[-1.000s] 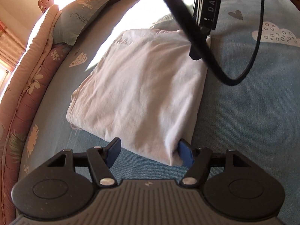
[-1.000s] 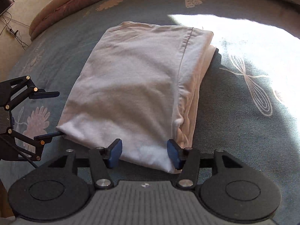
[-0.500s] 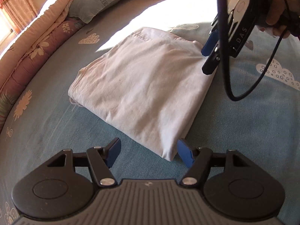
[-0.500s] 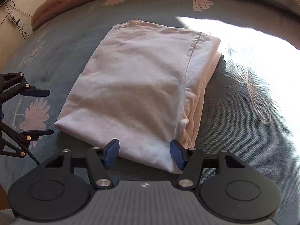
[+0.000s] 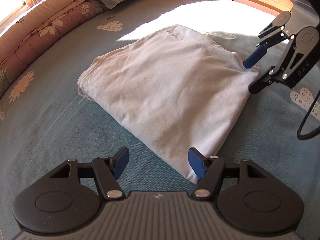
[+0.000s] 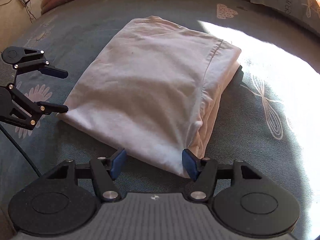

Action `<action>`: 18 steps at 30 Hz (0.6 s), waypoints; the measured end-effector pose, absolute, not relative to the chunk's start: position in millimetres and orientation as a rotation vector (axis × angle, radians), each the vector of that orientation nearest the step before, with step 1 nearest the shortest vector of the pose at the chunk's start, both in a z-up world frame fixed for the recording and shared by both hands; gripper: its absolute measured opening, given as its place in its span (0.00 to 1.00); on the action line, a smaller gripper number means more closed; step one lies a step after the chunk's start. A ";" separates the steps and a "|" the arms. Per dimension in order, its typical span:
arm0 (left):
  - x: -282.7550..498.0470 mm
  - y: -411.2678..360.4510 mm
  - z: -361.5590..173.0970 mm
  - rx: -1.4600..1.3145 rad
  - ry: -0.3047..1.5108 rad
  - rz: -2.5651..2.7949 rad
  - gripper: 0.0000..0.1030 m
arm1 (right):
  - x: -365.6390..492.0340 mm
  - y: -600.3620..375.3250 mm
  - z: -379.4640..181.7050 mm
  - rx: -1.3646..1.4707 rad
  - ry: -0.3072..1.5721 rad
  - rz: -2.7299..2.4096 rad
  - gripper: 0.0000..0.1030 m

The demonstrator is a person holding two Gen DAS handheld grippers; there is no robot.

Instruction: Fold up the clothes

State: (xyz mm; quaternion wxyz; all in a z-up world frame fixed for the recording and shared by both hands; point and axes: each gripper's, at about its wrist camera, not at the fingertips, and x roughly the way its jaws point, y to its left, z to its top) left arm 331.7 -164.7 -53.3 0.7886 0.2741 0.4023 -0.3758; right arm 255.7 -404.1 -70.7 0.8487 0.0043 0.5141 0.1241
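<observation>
The left gripper point(image 5: 158, 165) is seen pitched steeply downward, its jaws spread apart; nothing is pinched between the blue pads point(image 5: 121, 161). In the other view it point(image 6: 58, 90) is seen entering from the left, jaws parted there too. The right gripper point(image 6: 153, 164) is likewise angled steeply down, and its jaws have just been opening; the pads point(image 6: 118, 161) are held apart and nothing is pressed by them. From the left wrist view it point(image 5: 253, 73) is seen at the right, with a black cable hung below it.
</observation>
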 end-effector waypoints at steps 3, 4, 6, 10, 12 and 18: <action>371.6 -174.4 -43.4 0.477 0.833 -0.811 0.65 | 267.9 -406.0 -59.2 0.012 1.006 0.265 0.70; 384.3 -179.9 -43.0 0.449 0.823 -0.814 0.64 | 276.3 -405.7 -58.0 0.007 0.982 0.268 0.71; 403.2 -192.5 -49.1 0.412 0.815 -0.831 0.64 | 293.2 -405.0 -60.1 -0.011 0.950 0.277 0.71; 426.2 -205.8 -80.0 0.415 0.897 -0.815 0.66 | 314.8 -415.2 -84.4 -0.007 0.984 0.264 0.71; 428.9 -201.4 -81.5 0.377 0.921 -0.810 0.66 | 313.6 -418.6 -82.4 0.003 0.983 0.266 0.71; 440.4 -204.1 -63.3 0.278 0.894 -0.818 0.67 | 314.2 -421.5 -70.9 0.033 0.927 0.278 0.75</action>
